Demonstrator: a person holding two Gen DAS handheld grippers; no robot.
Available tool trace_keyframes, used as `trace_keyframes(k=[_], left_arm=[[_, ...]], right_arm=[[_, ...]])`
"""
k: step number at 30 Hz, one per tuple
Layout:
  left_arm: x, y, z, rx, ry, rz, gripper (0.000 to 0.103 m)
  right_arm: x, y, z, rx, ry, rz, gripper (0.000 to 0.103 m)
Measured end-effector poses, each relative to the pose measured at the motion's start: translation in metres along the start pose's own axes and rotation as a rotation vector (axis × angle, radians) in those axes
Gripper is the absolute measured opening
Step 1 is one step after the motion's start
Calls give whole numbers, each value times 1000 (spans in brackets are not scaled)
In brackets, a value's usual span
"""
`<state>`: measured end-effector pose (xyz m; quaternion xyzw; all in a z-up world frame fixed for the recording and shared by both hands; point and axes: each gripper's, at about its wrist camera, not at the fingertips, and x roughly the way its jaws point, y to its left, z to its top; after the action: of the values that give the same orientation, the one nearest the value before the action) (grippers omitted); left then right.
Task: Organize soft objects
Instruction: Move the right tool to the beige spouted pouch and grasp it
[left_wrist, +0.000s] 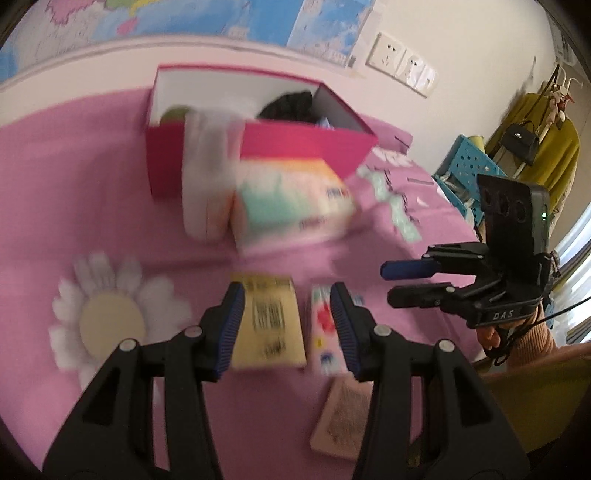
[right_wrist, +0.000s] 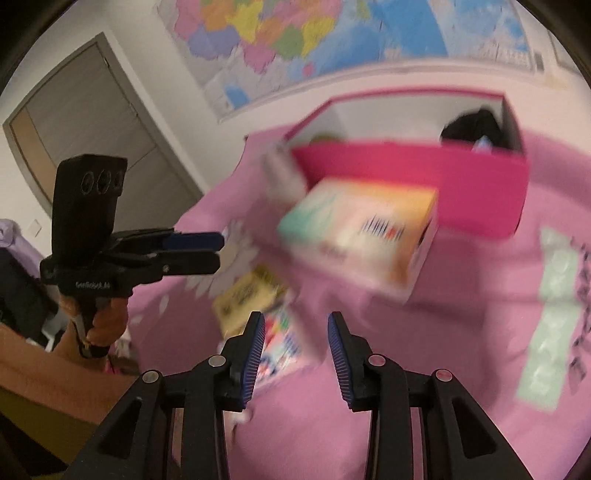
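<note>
The left gripper (left_wrist: 288, 325) hangs over the near part of the pink-covered tabletop (left_wrist: 110, 206) with its fingers (left_wrist: 232, 325) spread and nothing between them. Just beyond them lie a yellow tissue pack (left_wrist: 267, 325) and, at its right, a narrow floral pack (left_wrist: 325, 332); a beige pack (left_wrist: 343, 417) lies nearer still. The right gripper (right_wrist: 295, 354) is likewise released and empty, poised over the same floral pack in its own view (right_wrist: 284, 343).

All three packs look light, flat and squashy in slick wrappers, so a pinch across the short width, near the middle, should hold better than a grip on a corner, where the film may slide or crumple.

Farther off, the large tissue bundle (left_wrist: 291, 199) leans against the front of the pink box (left_wrist: 306, 147). It is bulkier and too wide for one pair of fingers across its face; taking it by a narrow end seems wiser. A white soft roll (left_wrist: 207, 184) hangs over the box wall to its left, and something dark (left_wrist: 291, 107) already sits inside. The daisy cushion (left_wrist: 110, 317) lies near left, plush and floppy; a petal edge would be the easiest hold.
</note>
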<state>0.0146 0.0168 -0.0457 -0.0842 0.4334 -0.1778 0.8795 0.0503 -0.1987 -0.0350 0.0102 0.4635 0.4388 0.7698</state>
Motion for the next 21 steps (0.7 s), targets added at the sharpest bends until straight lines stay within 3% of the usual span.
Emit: trace_keyframes(k=[8, 21], left_arm=[[-3, -10, -47, -36, 69, -60, 50], [-18, -18, -95, -91, 147, -126, 50]], right_arm=[[17, 17, -42, 11, 112, 63, 36], [29, 33, -60, 3, 118, 67, 36]])
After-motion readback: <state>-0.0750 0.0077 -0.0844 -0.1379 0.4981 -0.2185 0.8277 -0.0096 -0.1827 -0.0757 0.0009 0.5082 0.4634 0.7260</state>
